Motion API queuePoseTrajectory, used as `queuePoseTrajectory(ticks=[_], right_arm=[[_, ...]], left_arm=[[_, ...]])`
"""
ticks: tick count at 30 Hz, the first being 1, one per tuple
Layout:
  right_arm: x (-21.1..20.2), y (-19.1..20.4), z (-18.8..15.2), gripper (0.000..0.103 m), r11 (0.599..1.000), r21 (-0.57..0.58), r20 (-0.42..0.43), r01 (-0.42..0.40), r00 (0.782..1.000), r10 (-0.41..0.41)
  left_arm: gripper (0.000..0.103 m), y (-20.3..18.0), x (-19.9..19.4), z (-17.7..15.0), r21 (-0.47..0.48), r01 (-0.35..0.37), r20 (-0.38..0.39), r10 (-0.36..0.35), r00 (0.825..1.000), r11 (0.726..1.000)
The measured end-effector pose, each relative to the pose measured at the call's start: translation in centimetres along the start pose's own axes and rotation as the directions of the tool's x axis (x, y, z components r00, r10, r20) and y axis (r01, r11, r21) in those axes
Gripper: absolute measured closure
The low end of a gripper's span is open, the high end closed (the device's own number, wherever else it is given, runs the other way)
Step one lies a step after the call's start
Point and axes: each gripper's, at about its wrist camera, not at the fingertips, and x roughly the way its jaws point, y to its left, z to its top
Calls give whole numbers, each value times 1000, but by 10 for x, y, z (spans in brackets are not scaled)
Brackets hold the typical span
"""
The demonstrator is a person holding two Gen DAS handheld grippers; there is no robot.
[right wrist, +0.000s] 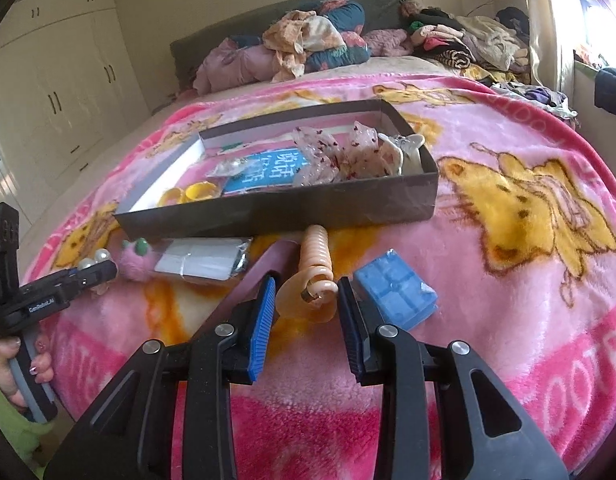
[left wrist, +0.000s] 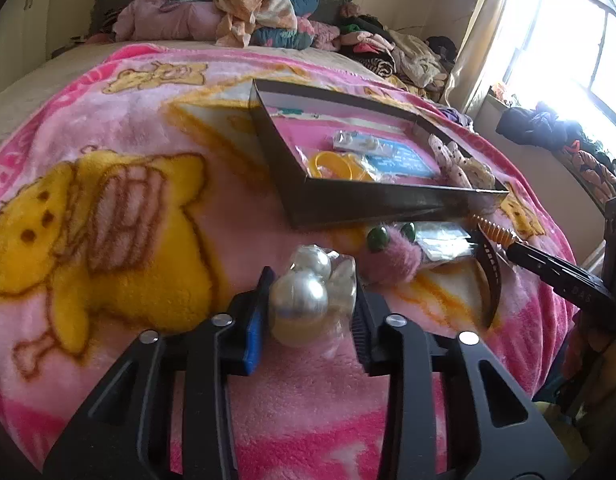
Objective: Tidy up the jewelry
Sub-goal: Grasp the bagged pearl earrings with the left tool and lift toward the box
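Observation:
My left gripper (left wrist: 312,280) is shut on a clear bag of big pearl beads (left wrist: 304,300), low over the pink blanket; in the right wrist view it (right wrist: 104,270) shows at the far left with the pearls at its tip. The pads of my right gripper (right wrist: 307,284) sit against a peach spiral hair piece (right wrist: 315,256) with a gold ring, just in front of the dark shallow box (right wrist: 288,208). That box (left wrist: 367,200) holds yellow rings (left wrist: 331,164), a blue card (left wrist: 403,158) and spotted fabric (right wrist: 335,152).
A pink fuzzy piece with green beads (left wrist: 387,256) and a clear flat packet (right wrist: 204,260) lie between the grippers. A small blue case (right wrist: 395,292) rests right of my right gripper. A hand (right wrist: 12,364) grips the left handle. Piled clothes crowd the bed's far end.

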Motion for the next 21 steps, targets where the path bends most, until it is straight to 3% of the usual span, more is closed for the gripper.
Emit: queuePoseTrajectory(ticks=[21], right_arm=[[-33,-15,9,74,997,60,88,-40,996,34]], left_arm=[[77,-50,-5,33,75,74,73,-79,994,994]])
